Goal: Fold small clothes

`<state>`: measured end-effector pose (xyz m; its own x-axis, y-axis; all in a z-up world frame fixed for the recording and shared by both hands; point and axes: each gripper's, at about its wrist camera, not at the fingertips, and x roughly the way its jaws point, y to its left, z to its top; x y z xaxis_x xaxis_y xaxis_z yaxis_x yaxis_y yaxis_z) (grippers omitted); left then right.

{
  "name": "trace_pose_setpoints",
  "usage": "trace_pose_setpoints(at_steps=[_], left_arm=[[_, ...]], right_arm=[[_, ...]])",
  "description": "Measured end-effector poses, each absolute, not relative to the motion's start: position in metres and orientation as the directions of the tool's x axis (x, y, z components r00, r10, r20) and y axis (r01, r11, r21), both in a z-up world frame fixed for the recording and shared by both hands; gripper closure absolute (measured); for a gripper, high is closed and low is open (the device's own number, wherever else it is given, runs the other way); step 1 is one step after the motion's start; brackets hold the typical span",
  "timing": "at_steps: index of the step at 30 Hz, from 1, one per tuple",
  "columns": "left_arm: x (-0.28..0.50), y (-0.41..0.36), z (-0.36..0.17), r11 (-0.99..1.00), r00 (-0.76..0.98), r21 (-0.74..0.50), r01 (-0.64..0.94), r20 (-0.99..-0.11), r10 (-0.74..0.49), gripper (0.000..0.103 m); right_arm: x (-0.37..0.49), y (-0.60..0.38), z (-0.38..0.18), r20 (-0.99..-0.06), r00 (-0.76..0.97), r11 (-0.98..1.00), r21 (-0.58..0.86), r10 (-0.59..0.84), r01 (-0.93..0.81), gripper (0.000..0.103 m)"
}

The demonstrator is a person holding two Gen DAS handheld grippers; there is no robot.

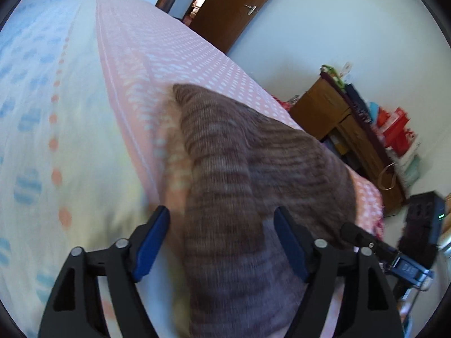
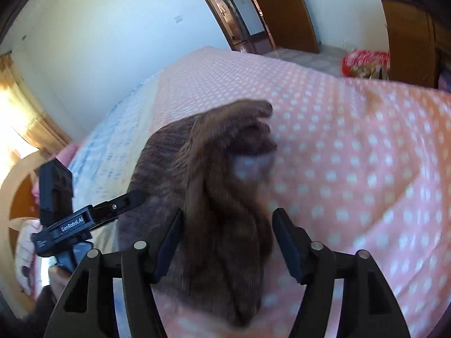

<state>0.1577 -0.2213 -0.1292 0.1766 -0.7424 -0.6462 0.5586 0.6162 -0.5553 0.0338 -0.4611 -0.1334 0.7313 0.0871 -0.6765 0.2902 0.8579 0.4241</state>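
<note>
Now a brown striped knit garment (image 1: 239, 186) is seen lying on the pink dotted blanket (image 1: 157, 56) of the bed, partly bunched, with one folded end (image 2: 242, 129) raised toward the door (image 2: 282, 8). The left tool (image 1: 222, 239) is held with its blue-padded fingers (image 1: 149, 245) apart on either side of the garment. The right tool (image 2: 227, 242) is likewise spread wide, the garment running between its fingers (image 2: 287, 242). A wooden cabinet (image 1: 338, 121) is seen beyond the bed.
</note>
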Motion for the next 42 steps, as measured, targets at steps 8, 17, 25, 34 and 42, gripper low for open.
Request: trace_pose_setpoints(at_steps=[8,17,25,34,42], left_arm=[[0.131,-0.214,-0.138,0.565,0.155,-0.566,0.6,-0.61,-0.777,0.015],[0.136,-0.226,-0.137,0.517,0.037,-0.64,0.568,-0.608,-0.793,0.083],[0.105,-0.205,-0.12,0.542,0.011,-0.549,0.636,-0.696,-0.718,0.079],[0.1,-0.186,-0.121,0.7,0.207,-0.376,0.607,-0.776,-0.596,0.036],[0.078,-0.18,-0.07,0.848,0.639,0.029,0.53,-0.671,-0.377,0.003]], right_arm=[[0.027,-0.425,-0.137,-0.714,0.7,0.928,0.267,0.011,0.258,0.038],[0.013,-0.434,-0.119,-0.678,0.708,0.839,0.491,0.197,0.237,0.09],[-0.026,-0.424,-0.132,-0.758,0.611,0.836,0.474,0.228,0.277,0.088],[-0.063,-0.403,-0.082,-0.738,0.674,0.93,0.23,-0.025,0.286,0.084],[-0.037,-0.346,-0.056,-0.598,0.792,0.976,0.07,-0.126,0.208,0.083]])
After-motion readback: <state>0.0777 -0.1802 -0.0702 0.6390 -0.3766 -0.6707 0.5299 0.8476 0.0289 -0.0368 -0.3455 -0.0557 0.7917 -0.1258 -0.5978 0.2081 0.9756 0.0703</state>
